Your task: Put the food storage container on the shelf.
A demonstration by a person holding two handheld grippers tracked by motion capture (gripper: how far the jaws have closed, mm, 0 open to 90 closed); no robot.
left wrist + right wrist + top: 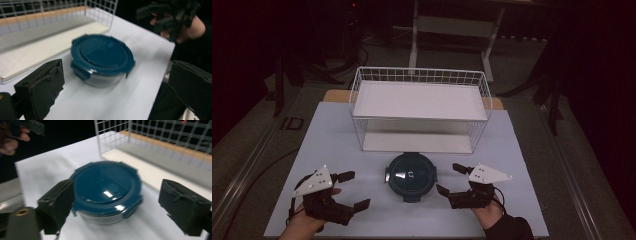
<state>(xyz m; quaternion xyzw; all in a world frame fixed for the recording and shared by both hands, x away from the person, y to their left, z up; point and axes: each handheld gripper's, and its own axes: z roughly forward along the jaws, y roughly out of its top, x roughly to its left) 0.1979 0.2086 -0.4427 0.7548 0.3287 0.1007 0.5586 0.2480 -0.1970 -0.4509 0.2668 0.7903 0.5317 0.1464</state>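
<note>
A round clear container with a dark blue clip-on lid (pixel 410 175) (pixel 102 60) (pixel 107 191) stands on the white table, just in front of the wire rack. My left gripper (pixel 354 190) (pixel 115 92) is open to the container's left, some way off, jaws pointing toward it. On the container's right, my right gripper (pixel 450 179) (pixel 120 208) is open and closer, its jaws spread wide on either side of the lid in the right gripper view, not touching it.
A white wire two-level rack (pixel 420 107) stands at the back middle of the white tabletop (pixel 332 145), both its shelves bare. Dark floor and a desk frame (pixel 452 30) lie beyond the table. Bare tabletop lies on both sides of the rack.
</note>
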